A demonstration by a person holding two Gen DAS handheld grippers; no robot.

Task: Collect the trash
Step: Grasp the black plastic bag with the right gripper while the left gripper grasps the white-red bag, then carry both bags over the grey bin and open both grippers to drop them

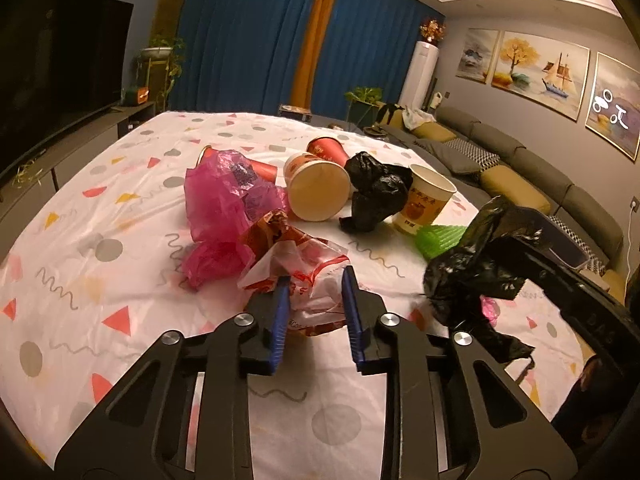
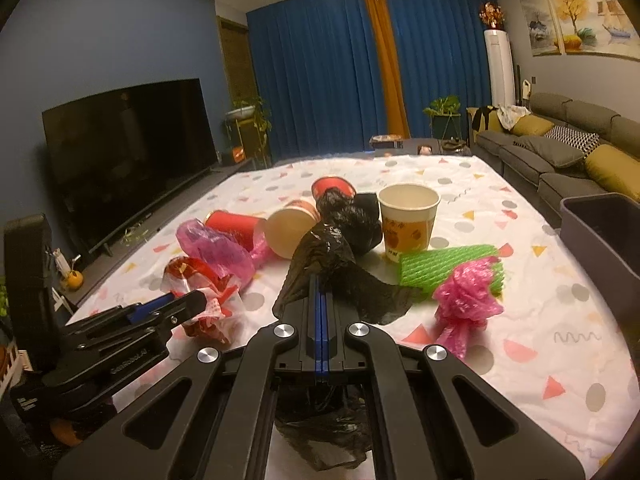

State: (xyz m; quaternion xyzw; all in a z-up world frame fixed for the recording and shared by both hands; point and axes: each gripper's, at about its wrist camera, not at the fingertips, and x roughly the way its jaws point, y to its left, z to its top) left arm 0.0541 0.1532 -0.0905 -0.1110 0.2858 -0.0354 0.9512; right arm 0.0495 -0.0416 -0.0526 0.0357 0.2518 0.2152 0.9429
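The left claw (image 1: 316, 280) sits low over the table, and its two blue pads (image 1: 280, 304) have a red and white plastic bag (image 1: 296, 264) between them. The pads stand right at the sides of the crumpled bag, but I cannot tell if they squeeze it yet. The right claw (image 2: 321, 292) is shut tight on a black plastic bag (image 2: 324, 264). The bag sticks up past the tips and hangs down under the claw too. In the left view, this black bag (image 1: 476, 264) is up off the table, on the right side.

The table has a white cloth (image 1: 100, 208) with dots, triangles and squiggles. Just behind the red and white bag lies a big pink bag (image 1: 228, 208). A small pink bag (image 2: 466, 300) lies near the right claw, touching a green foam net (image 2: 440, 268).

A bit further back, another black bag (image 1: 376, 192) sits in a lump between the cups. A cup lying on its side (image 1: 318, 186) shows its tan inside. A yellow cup (image 2: 408, 220) stands upright next to the black lump. A red cup (image 2: 232, 226) lies on its side by the big pink bag, and one more red cup (image 2: 334, 188) lies behind.

A dark bin (image 2: 604, 232) stands at the right edge of the table. Far back are a black TV (image 2: 128, 140), blue curtains (image 2: 320, 72) and a gray sofa (image 2: 560, 160).
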